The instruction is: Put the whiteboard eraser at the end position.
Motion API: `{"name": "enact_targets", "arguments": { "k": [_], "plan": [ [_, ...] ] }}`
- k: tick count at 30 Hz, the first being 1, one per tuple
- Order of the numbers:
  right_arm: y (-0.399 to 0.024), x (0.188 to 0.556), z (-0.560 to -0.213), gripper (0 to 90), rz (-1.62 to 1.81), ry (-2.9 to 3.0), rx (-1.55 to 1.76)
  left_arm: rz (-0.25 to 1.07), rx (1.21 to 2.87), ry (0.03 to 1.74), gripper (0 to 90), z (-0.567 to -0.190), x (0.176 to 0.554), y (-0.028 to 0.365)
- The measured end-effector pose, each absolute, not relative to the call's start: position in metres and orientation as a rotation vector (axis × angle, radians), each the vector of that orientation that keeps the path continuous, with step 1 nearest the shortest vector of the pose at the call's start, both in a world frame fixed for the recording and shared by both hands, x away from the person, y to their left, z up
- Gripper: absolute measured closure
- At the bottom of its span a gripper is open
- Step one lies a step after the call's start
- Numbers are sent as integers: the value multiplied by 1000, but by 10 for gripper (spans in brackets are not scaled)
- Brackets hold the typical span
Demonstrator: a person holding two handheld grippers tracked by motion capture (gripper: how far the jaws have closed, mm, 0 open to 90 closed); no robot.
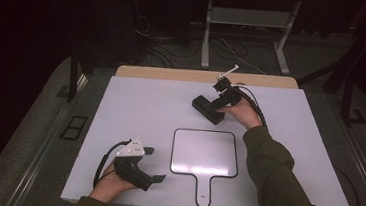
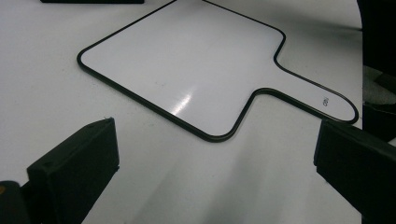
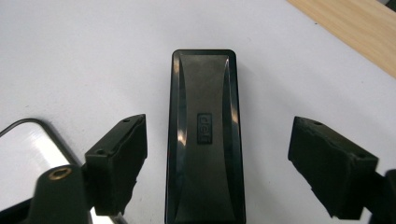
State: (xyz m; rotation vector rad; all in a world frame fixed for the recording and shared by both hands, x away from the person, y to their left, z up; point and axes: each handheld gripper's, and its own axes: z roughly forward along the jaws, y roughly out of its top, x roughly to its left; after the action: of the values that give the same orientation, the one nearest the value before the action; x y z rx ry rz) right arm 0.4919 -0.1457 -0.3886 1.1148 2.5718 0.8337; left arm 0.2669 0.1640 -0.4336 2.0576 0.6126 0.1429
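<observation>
The black eraser [image 3: 204, 135] is seen lying flat on the white table [image 1: 135, 109], beyond the small whiteboard [image 1: 205, 152]. It is framed between the spread jaws of the right gripper [image 3: 217, 163], with clear gaps on both sides. The left gripper [image 1: 151, 164] is held spread, nothing between its jaws, beside the whiteboard.

The right hand [image 1: 240, 109] sits at about one o'clock on the table, its green sleeve [image 1: 275, 176] running back toward five o'clock. The right gripper [image 1: 210, 108] points toward nine o'clock — jaws spread wide, pads pressing on nothing. The left hand [image 1: 114, 180] rests at seven o'clock; the left gripper [image 1: 155, 165] aims toward three o'clock, jaws wide apart, seemingly held level — dim light blurs it.
</observation>
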Motion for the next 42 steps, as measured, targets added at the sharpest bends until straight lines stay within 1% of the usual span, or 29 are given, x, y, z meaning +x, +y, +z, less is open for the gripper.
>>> {"name": "enact_targets", "arguments": {
  "k": [6, 11, 12, 13, 24, 42],
  "plan": [
    [-164, 480, -385, 151, 1001, 2525, 1127, 146, 2054, 610, 0, -434, 267, 165],
    [-174, 472, -383, 150, 1064, 2514, 1146, 143, 2053, 606, 0, -434, 268, 162],
    [-176, 471, -383, 139, 1077, 2505, 1153, 144, 2054, 605, 0, -434, 268, 162],
    [-177, 470, -382, 126, 1080, 2494, 1160, 148, 2054, 605, 0, -434, 269, 162],
    [-190, 441, -376, 125, 1175, 2446, 1093, 173, 2050, 629, 0, -436, 272, 168],
    [-211, 388, -386, 96, 1288, 2344, 1062, 166, 2027, 632, 0, -437, 271, 167]
  ]
}}
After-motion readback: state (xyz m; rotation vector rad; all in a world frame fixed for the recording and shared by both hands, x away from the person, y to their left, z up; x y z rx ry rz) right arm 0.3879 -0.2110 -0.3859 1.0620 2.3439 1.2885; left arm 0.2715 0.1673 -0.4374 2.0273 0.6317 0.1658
